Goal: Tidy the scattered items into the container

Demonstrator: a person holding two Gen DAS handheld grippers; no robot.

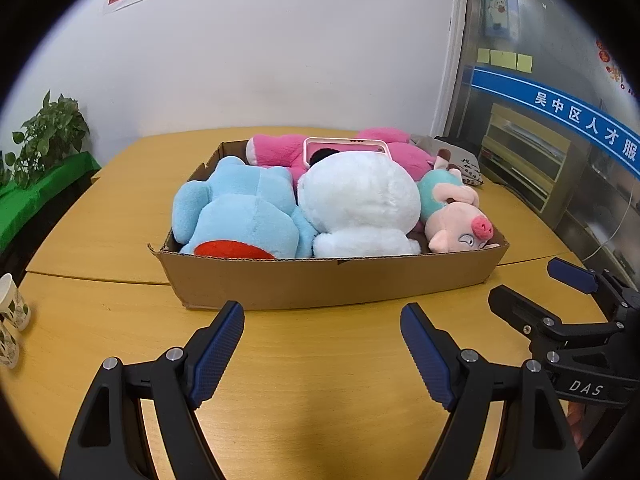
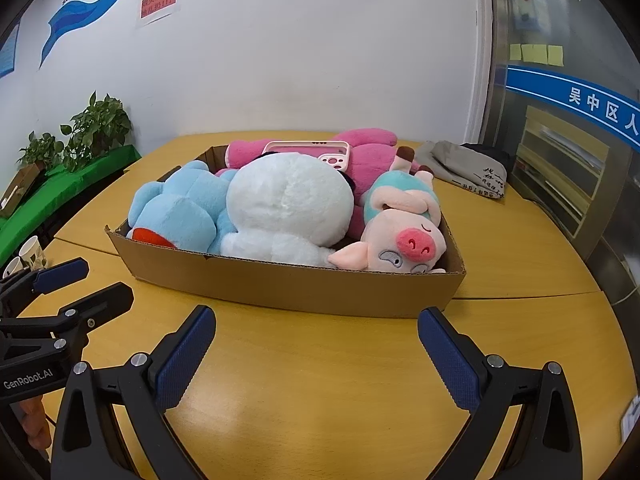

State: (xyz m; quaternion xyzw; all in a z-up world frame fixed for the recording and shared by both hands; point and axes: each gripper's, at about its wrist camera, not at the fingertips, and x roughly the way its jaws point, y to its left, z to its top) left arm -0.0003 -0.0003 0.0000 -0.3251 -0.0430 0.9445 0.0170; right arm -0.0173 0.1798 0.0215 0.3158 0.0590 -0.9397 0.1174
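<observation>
A shallow cardboard box (image 1: 332, 280) (image 2: 296, 284) stands on the wooden table. It holds a blue plush (image 1: 240, 212) (image 2: 180, 208), a white plush (image 1: 360, 200) (image 2: 288, 204), a pink plush (image 1: 280, 150) (image 2: 368, 148), a pig plush (image 1: 456, 220) (image 2: 404, 236) and a pink phone case (image 1: 344, 146) (image 2: 316, 150). My left gripper (image 1: 322, 354) is open and empty, in front of the box. My right gripper (image 2: 316, 356) is open and empty beside it; it also shows at the right of the left wrist view (image 1: 532, 284).
Paper cups (image 1: 12, 308) (image 2: 32, 254) stand at the table's left edge. A grey folded bag (image 2: 464, 168) (image 1: 460, 160) lies behind the box on the right. Potted plants (image 2: 96, 128) sit on a green shelf at left. A glass partition is at right.
</observation>
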